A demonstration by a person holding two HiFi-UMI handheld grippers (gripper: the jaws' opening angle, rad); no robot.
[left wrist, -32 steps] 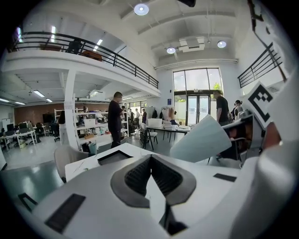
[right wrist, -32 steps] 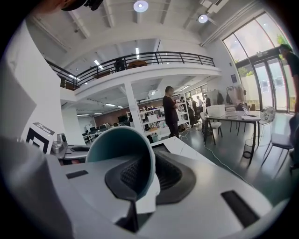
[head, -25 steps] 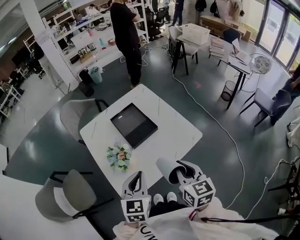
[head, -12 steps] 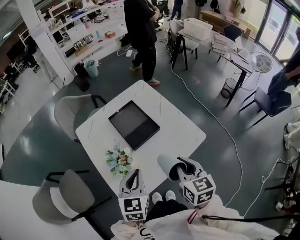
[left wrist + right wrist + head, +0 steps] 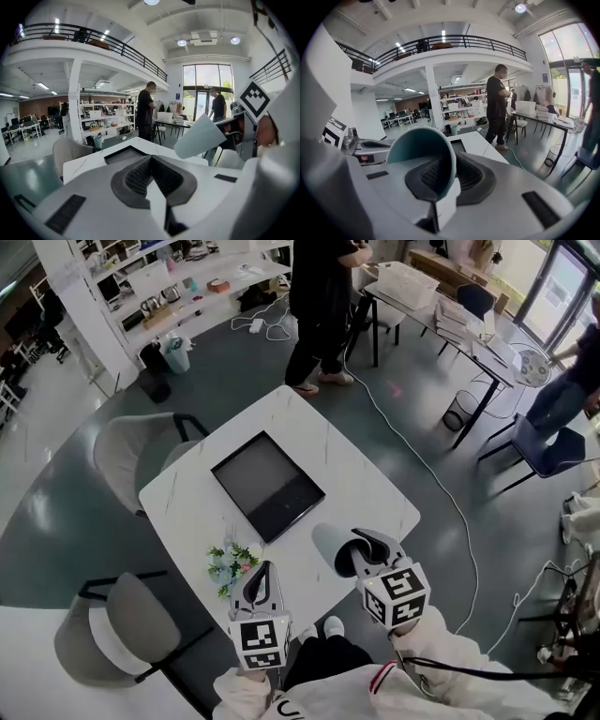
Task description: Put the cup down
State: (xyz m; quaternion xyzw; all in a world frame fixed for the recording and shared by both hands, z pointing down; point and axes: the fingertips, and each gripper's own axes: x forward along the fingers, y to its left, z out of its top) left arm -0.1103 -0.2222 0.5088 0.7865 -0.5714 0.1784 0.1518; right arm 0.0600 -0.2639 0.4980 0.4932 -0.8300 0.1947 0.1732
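Observation:
A pale teal cup (image 5: 328, 543) lies tilted on its side in my right gripper (image 5: 351, 555), which is shut on its rim above the near right part of the white table (image 5: 366, 493). In the right gripper view the cup's wall (image 5: 423, 157) sits pinched between the jaws of the right gripper (image 5: 444, 174), its mouth facing the camera. The left gripper view shows the cup (image 5: 199, 138) hanging at the right. My left gripper (image 5: 262, 569) is shut and holds nothing, near the table's front edge beside the flowers; its jaws meet in the left gripper (image 5: 153, 165) view.
A black tray (image 5: 268, 486) lies in the middle of the table. A small bunch of flowers (image 5: 230, 564) sits near the front left edge. Grey chairs (image 5: 127, 457) (image 5: 101, 645) stand at the left. A person (image 5: 323, 296) stands by the far corner.
Both grippers have moved forward from beyond the table's near corner to over its front edge, the cup with the right one. The standing person has stepped to the right, closer to the table's far corner.

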